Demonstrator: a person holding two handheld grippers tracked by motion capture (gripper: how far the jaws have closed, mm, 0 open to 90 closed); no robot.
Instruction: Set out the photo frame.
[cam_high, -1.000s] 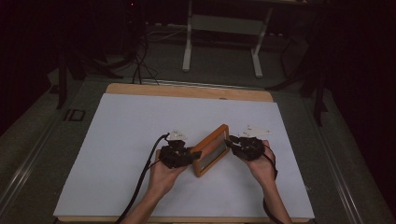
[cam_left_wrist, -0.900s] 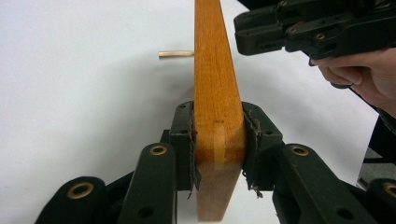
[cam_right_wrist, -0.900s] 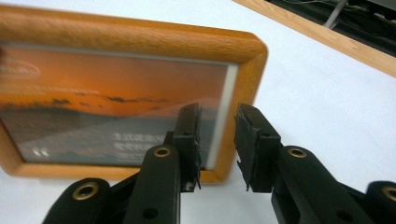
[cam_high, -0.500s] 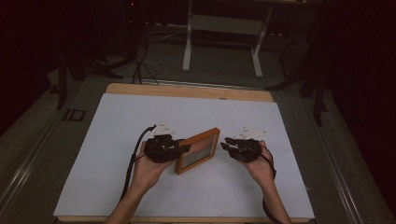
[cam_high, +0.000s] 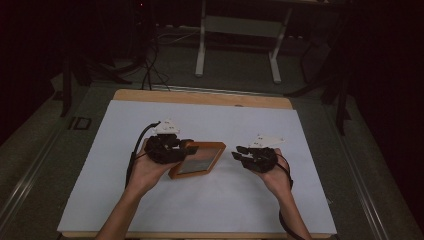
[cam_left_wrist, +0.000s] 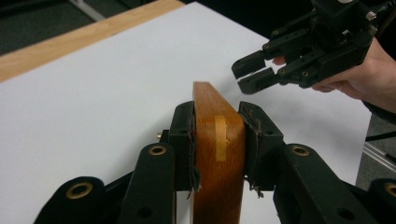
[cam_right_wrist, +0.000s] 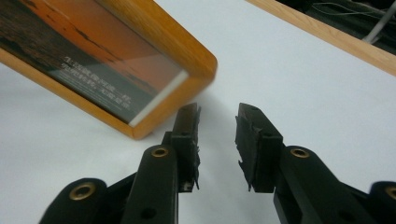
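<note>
Wooden picture frame (cam_high: 197, 159) hangs tilted above the white table sheet (cam_high: 100, 165), its edge clamped in the left gripper (cam_high: 187, 146). The right gripper (cam_high: 239, 153), jaws just opening and empty, sits just beside it.

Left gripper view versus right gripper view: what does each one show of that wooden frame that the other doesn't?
Only the left gripper view: the frame's edge, clamped between the left gripper's pads, with the right gripper beyond it, open.

Only the right gripper view: the frame's front, an orange sunset picture with small text, and the right gripper's own open jaws, nothing between them.

Both: the frame and the white sheet.
</note>
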